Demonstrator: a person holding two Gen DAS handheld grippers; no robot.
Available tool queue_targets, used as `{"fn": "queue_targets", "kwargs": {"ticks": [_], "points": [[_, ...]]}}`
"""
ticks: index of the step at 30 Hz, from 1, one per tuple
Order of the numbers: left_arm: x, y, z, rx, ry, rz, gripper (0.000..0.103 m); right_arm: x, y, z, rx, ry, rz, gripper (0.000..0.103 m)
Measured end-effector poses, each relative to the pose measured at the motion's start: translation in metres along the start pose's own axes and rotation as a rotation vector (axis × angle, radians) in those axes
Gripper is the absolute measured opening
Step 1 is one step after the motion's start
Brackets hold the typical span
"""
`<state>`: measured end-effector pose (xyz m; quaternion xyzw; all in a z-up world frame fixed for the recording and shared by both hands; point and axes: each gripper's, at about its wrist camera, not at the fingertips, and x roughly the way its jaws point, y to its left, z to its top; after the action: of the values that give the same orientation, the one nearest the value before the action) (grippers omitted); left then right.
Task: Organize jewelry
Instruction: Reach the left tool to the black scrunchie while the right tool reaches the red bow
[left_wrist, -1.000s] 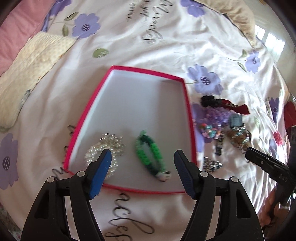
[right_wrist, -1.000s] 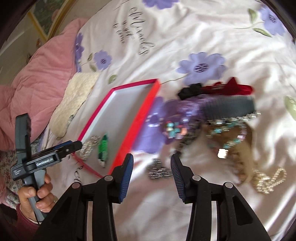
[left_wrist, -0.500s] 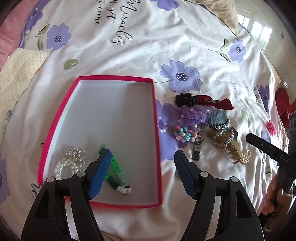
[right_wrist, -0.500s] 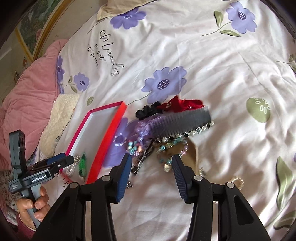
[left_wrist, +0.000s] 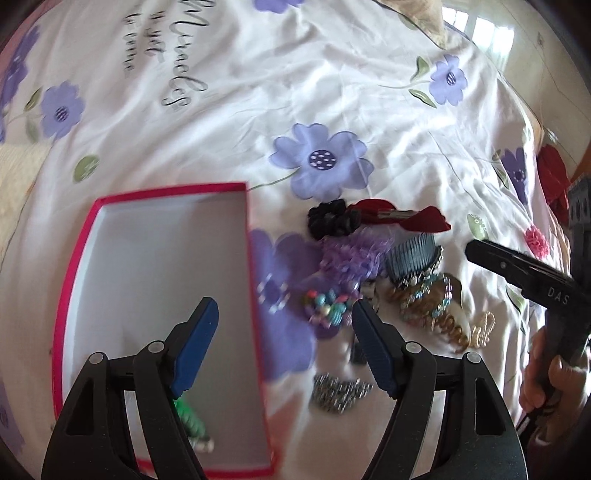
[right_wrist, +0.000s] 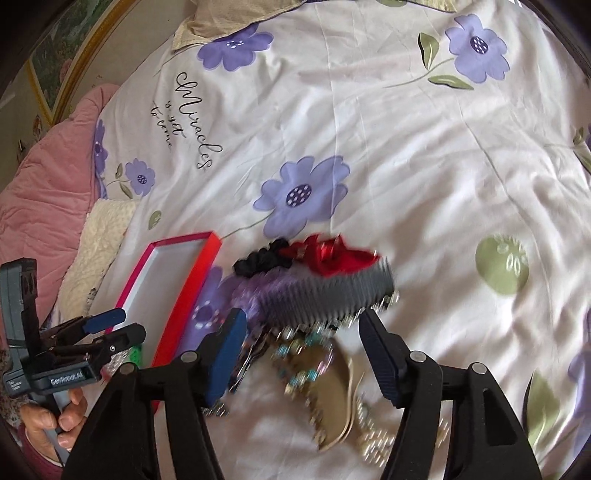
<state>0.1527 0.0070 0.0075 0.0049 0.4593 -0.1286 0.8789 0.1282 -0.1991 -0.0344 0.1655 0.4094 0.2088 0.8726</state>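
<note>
Right wrist: right claw (right_wrist: 303, 328) opening wider, empty, now over dark comb (right_wrist: 328, 295).

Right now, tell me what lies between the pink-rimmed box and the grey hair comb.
Left wrist view: a fluffy purple hair piece and a multicoloured bead cluster.

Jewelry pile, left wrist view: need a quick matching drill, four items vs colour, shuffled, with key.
Items:
1. scrunchie
2. hair comb
3. bracelet in the box
4. box rim

Colours:
A. green
B. pink-red
C. black
D. grey-blue

Pairs: 1-C, 2-D, 3-A, 4-B
</note>
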Motion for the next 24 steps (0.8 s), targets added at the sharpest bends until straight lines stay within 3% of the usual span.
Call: {"fn": "queue_targets", "kwargs": {"ticks": [13, 14, 16, 17, 22, 24], "points": [[0.071, -0.032, 0.058, 0.166, 0.041, -0.052, 0.075, 0.053, 0.0, 0.034, -0.184, 0.092, -0.069, 0.064], [0.077, -0.035, 0.06, 0.182, 0.047, -0.056, 0.075, 0.056, -0.001, 0.034, -0.189, 0.095, -0.075, 0.059], [0.087, -0.041, 0.062, 0.208, 0.061, -0.058, 0.074, 0.062, -0.003, 0.036, -0.194, 0.108, -0.088, 0.033], [0.093, -0.044, 0.063, 0.22, 0.07, -0.054, 0.07, 0.064, -0.005, 0.036, -0.186, 0.112, -0.086, 0.021], [0.114, -0.058, 0.065, 0.257, 0.112, -0.08, 0.034, 0.059, -0.011, 0.037, -0.155, 0.097, -0.058, 0.018], [0.118, -0.062, 0.064, 0.27, 0.117, -0.083, 0.014, 0.058, -0.012, 0.038, -0.141, 0.089, -0.053, 0.016]]}}
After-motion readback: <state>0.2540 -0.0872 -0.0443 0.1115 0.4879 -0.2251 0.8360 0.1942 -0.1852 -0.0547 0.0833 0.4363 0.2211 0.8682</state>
